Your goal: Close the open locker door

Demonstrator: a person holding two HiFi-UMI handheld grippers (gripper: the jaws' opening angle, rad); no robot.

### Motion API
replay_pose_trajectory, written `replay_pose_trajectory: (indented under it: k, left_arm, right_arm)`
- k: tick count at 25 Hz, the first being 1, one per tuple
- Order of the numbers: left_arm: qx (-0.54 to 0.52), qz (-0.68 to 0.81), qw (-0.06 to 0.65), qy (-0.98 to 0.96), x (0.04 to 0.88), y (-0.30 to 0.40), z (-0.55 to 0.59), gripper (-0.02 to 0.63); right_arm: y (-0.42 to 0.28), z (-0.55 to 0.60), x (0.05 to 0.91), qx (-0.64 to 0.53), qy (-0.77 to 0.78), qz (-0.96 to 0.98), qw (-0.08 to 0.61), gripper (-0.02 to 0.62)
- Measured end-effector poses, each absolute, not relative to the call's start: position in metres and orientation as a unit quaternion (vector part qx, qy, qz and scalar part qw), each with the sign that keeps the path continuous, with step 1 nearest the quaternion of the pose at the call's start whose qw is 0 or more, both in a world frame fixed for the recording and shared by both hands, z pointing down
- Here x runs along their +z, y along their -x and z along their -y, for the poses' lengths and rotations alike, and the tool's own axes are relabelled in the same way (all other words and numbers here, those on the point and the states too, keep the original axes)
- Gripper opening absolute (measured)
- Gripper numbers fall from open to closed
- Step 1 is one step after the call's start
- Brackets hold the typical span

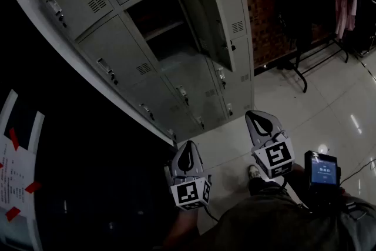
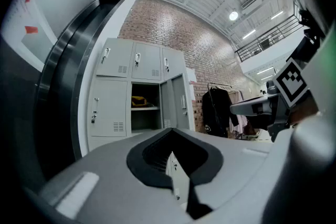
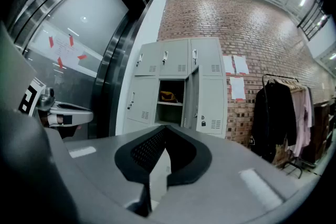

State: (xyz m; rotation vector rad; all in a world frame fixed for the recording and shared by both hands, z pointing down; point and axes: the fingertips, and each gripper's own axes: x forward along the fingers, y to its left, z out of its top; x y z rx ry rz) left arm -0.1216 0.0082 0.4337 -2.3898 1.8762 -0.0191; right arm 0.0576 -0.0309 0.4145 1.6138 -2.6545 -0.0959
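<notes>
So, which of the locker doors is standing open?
The middle-column door in the second row from the top. It is swung outward, so the dark compartment with its shelf shows; the rest in view sit flush and shut.

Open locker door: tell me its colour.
The open locker door is plain light grey; the right gripper view shows it best.

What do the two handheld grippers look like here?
They match: the left gripper and the right gripper each have a grey moulded claw that tapers to a point, with black perforated pads lining a teardrop opening. Behind each sits a white cube with black square markers. A black device with a lit screen sits beside the right one.
</notes>
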Motion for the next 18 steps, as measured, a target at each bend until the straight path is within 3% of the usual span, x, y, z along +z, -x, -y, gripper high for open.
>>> replay_pose_trajectory:
  k: [11, 18]
  left_arm:
    - [-0.004, -0.635, 0.055, 0.77, 0.408, 0.091, 0.156, 0.002]
    - [-0.015, -0.642, 0.05, 0.765, 0.407, 0.085, 0.21, 0.002]
  right_arm:
    - [-0.084, 0.209, 0.396, -0.035, -0.49, 0.871, 0.026, 0.035]
    - [-0.087, 0.281, 0.386, -0.034, -0.468, 0.883, 0.017, 0.097]
